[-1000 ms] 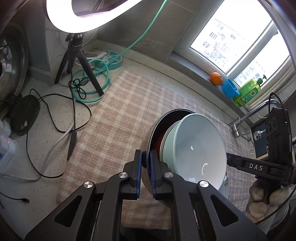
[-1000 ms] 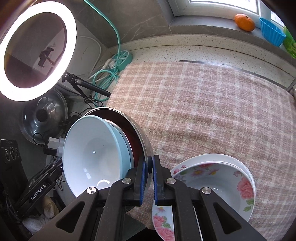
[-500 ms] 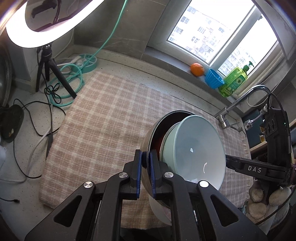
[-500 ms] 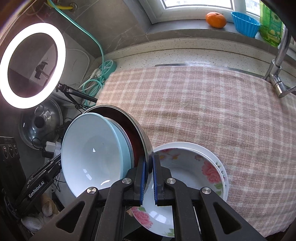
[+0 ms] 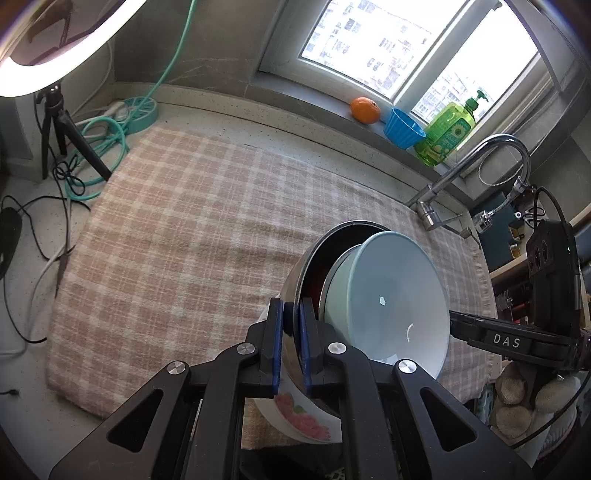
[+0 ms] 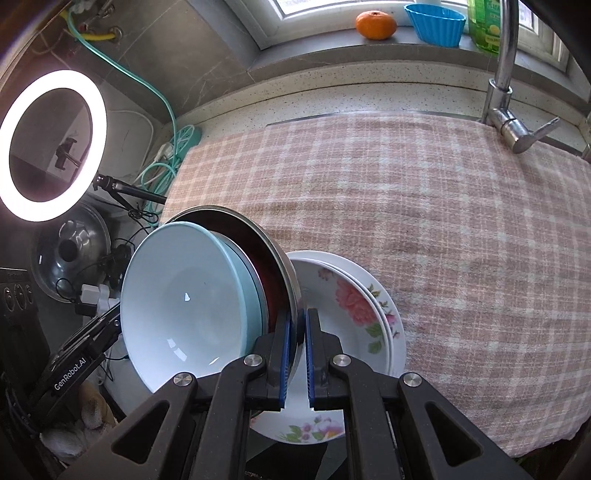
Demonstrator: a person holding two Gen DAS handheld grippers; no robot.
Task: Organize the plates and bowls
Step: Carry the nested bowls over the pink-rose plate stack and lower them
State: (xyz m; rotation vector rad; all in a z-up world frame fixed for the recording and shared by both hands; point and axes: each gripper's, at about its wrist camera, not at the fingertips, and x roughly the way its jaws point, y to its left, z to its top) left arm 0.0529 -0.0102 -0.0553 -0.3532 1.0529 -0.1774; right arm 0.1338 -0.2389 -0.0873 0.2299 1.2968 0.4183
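**Two tools carried a steel bowl with a pale blue bowl inside**

The left tool (image 5: 291,343) was clamped on one side of the rim of a steel bowl (image 5: 295,295), its blue pads pressed against the thin metal wall. The right tool (image 6: 297,354) was clamped on the opposite side of the same rim. The steel bowl (image 6: 284,273) was tilted on edge between them, held above the table. A pale blue bowl (image 5: 388,295) sat nested inside it, its glossy inside facing the cameras, with a dark red inner surface showing behind it.

Below, near the front edge of the table, lay floral dishes (image 6: 354,306), white with pink roses, stacked one in another on a checked cloth (image 6: 406,192) in pink and cream. The steel bowl hung partly over them.

At the back, a window sill carried an orange (image 6: 375,24), a blue cup (image 6: 434,22) and a green soap bottle (image 5: 445,129). A tap (image 6: 504,74) rose at the right. A lit ring light (image 6: 51,144) stood at the left beside coiled green cable (image 5: 99,147).
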